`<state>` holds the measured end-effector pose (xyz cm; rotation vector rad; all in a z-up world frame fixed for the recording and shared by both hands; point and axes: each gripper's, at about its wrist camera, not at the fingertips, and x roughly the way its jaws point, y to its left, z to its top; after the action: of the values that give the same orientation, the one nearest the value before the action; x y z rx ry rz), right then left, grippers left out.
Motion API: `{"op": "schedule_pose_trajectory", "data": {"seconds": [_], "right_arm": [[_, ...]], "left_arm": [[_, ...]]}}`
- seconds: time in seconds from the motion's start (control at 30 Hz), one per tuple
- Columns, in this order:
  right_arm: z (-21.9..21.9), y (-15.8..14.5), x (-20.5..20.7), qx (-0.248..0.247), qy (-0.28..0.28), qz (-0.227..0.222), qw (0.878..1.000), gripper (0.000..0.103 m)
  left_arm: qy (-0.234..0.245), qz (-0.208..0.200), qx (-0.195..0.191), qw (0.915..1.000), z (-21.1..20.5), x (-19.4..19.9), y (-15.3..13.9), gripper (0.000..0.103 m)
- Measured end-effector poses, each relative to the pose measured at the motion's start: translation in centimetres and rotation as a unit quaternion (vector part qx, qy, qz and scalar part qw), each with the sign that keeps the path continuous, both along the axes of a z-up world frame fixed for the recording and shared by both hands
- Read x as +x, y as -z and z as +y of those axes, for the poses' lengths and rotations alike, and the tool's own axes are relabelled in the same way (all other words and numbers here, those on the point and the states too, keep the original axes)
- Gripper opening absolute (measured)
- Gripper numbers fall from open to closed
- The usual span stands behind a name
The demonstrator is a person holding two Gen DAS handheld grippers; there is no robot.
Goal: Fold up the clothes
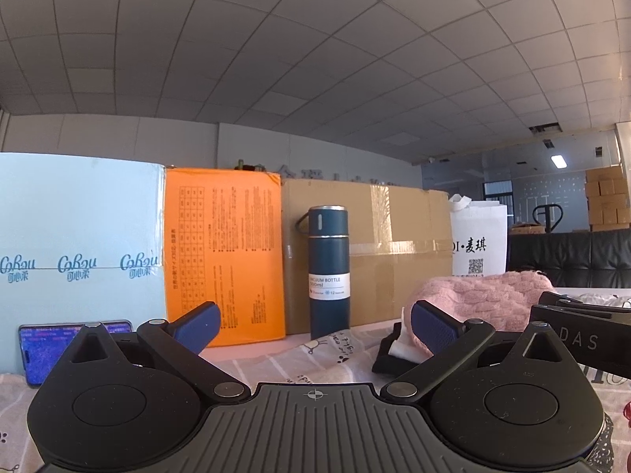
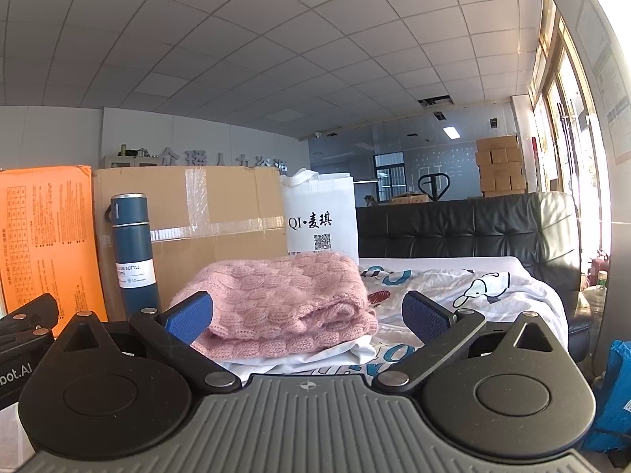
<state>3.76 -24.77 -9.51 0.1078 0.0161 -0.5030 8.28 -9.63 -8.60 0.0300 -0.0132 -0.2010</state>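
left gripper (image 1: pixel 313 325) jaws released, empty | right gripper (image 2: pixel 307 313) jaws released, empty, facing pink knit sweater (image 2: pixel 288 303) | sweater looks folded, stacked on white garment (image 2: pixel 315 356) on desk, near blue bottle (image 2: pixel 132 252) | soft, light, stretchy, snags easily | pinch bulky hem edge, not loose loops

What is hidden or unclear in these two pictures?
- White garment: right wrist view, mostly covered by the pink knit; its shape is unknown.
- Bottle label: small print unreadable in both views.
- Phone: left wrist view, screen blurred, partly behind the left hand-held gripper.
- Wall lettering: lower part hidden by the cardboard box.
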Motion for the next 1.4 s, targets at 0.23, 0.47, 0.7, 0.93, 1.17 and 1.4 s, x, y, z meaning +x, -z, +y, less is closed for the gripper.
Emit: {"op": "schedule_pose_trajectory", "data": {"seconds": [0.23,0.47,0.7,0.93,1.17,1.4], "right_arm": [[-0.04,0.0,-0.01,0.001,0.0,0.001,1.0,0.103],[-0.09,0.0,-0.05,0.002,-0.001,0.002,1.0,0.103],[-0.11,0.04,0.01,0.002,-0.001,0.002,1.0,0.103],[-0.14,0.02,0.02,0.002,-0.002,0.003,1.0,0.103],[-0.16,0.02,0.05,0.003,-0.002,0.003,1.0,0.103],[-0.18,0.01,0.06,0.003,-0.002,0.003,1.0,0.103]], "left_arm": [[0.002,0.005,0.0,1.0,0.13,0.14,-0.04,0.103],[0.002,0.007,0.001,1.0,0.0,0.16,0.01,0.103],[0.005,0.009,0.003,0.9999,-0.08,0.2,-0.02,0.103],[0.005,0.009,0.003,0.9999,-0.1,0.18,0.0,0.103],[0.006,0.008,0.003,0.9999,-0.04,0.17,-0.04,0.103],[0.006,0.008,0.004,0.9999,-0.14,0.15,-0.04,0.103]]}}
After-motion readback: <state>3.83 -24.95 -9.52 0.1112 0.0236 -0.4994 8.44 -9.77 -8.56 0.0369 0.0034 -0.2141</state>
